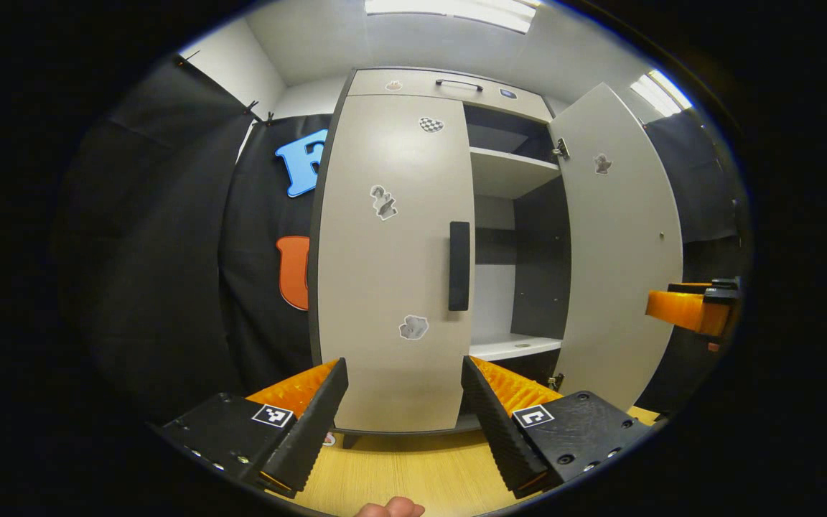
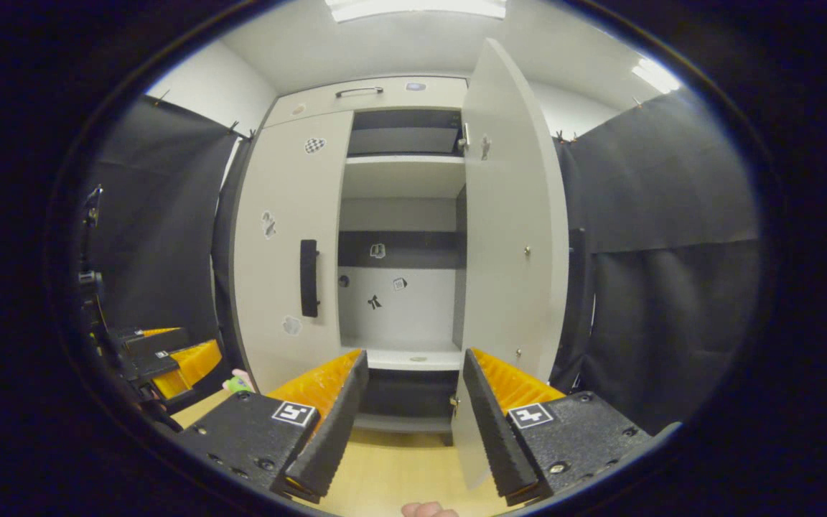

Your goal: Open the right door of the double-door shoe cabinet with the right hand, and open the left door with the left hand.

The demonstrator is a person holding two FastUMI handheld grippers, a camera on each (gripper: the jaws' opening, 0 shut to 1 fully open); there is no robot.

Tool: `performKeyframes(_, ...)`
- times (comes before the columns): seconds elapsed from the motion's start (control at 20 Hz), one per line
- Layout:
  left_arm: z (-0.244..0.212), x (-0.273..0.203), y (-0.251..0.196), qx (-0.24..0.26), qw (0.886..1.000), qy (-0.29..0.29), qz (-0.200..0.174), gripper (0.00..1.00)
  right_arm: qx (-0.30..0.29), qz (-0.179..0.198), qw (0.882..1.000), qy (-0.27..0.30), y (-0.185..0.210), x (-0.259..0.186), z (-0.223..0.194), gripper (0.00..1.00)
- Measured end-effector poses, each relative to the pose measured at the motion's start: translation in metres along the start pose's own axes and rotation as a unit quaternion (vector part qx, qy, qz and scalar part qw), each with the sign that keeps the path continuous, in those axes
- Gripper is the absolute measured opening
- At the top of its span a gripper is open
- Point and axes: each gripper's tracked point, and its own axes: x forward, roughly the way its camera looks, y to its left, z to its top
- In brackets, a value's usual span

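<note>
A pale grey double-door shoe cabinet [image 1: 449, 85] stands ahead. Its left door [image 1: 392, 266] is closed, with a dark vertical handle [image 1: 459, 266] at its inner edge. The right door [image 1: 618, 244] is swung wide, baring white shelves [image 1: 510, 172]. My left gripper [image 1: 405, 416] is open, a short way in front of the left door and below its handle. In the right gripper view the right gripper [image 2: 413, 413] is open and empty, facing the cabinet's open half beside the swung right door [image 2: 510, 237]. The left door [image 2: 288, 251] and handle [image 2: 309, 278] appear there too.
Black cloth walls [image 1: 162, 237] flank the cabinet on both sides. A light wooden floor [image 1: 413, 474] lies below. The right gripper [image 1: 693, 305] shows at the right edge of the left gripper view, and the left gripper [image 2: 162, 359] at the left edge of the right gripper view. Small stickers dot the doors.
</note>
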Motion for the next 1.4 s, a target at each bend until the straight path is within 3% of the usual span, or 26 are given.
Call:
performKeyframes(0.2, 0.016, 0.012, -0.014, -0.007, 1.0, -0.01, -0.02, 0.95, 0.019, 0.006, 1.0, 0.003, 0.003, 0.002, -0.002, 0.87)
performKeyframes(0.4, 0.056, 0.046, -0.051, -0.025, 0.997, -0.028, -0.07, 0.95, -0.006, -0.005, 1.0, -0.007, -0.004, 0.005, -0.003, 0.85)
performKeyframes(0.65, 0.084, 0.119, -0.06, -0.001, 0.997, -0.054, -0.056, 0.95, 0.006, 0.01, 1.0, -0.001, 0.0, -0.004, -0.006, 0.87)
performKeyframes(0.95, 0.07, 0.186, -0.067, 0.002, 0.999, -0.024, -0.047, 0.95, 0.009, 0.002, 1.0, 0.018, -0.008, -0.008, -0.018, 0.87)
performKeyframes(1.4, 0.06, 0.21, -0.055, 0.008, 1.0, -0.006, -0.014, 0.94, 0.026, 0.006, 0.999, 0.022, -0.01, 0.003, -0.026, 0.87)
